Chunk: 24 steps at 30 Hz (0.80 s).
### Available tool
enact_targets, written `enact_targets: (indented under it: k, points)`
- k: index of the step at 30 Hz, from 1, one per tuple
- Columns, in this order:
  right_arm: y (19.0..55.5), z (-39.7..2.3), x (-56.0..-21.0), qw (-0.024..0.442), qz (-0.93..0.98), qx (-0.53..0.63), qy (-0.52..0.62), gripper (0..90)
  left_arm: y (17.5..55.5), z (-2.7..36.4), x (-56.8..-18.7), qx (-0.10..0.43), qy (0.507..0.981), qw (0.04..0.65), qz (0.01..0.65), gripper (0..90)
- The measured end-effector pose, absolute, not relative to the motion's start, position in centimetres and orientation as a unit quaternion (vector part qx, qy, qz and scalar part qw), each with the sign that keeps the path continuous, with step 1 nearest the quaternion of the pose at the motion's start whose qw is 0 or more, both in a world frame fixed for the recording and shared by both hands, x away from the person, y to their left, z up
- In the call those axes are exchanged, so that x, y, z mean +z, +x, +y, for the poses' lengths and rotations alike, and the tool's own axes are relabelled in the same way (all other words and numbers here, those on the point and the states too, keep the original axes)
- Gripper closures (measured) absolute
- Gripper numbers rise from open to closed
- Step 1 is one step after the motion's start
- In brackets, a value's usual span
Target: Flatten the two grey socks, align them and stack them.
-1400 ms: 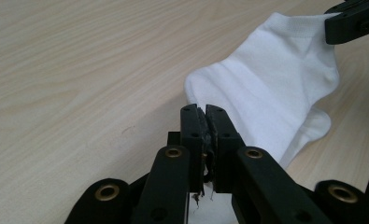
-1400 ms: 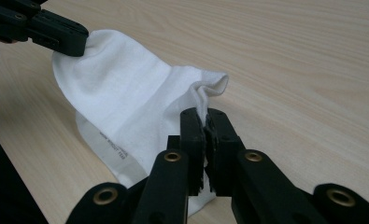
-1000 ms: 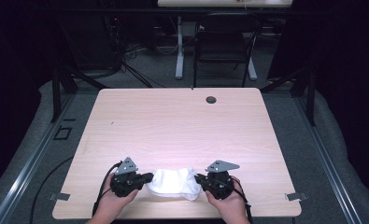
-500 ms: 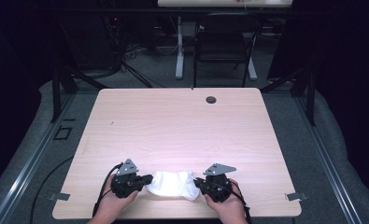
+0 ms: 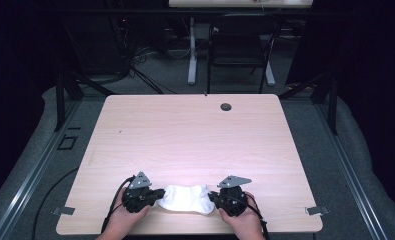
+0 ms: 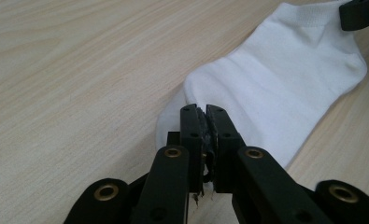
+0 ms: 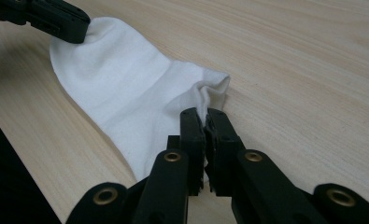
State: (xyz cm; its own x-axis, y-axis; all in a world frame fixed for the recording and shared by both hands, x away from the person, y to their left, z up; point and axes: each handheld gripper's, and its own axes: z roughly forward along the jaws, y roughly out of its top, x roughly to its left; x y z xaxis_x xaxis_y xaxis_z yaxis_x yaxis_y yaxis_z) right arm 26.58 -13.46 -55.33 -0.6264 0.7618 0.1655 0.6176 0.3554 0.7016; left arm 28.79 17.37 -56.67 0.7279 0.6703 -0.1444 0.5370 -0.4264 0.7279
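Left gripper and right gripper each pinch the unmarked white sock.

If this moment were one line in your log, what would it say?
left gripper: shut on white sock | right gripper: shut on white sock, opposite end | sock: flat on wooden table, near front edge

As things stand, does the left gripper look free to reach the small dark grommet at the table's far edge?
Probably not yet: the left gripper is shut on the white sock, which the right gripper also pinches. The tabletop up to the grommet is bare.
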Motion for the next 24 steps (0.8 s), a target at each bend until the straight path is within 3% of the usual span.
enact_targets:
  k: [24]
  points:
    - [26.86, -13.41, -56.36, 0.091, 0.822, 0.362, 0.430, 85.9, 29.62, 17.11, -57.47, 0.093, 0.842, 0.392, 0.359, 84.0]
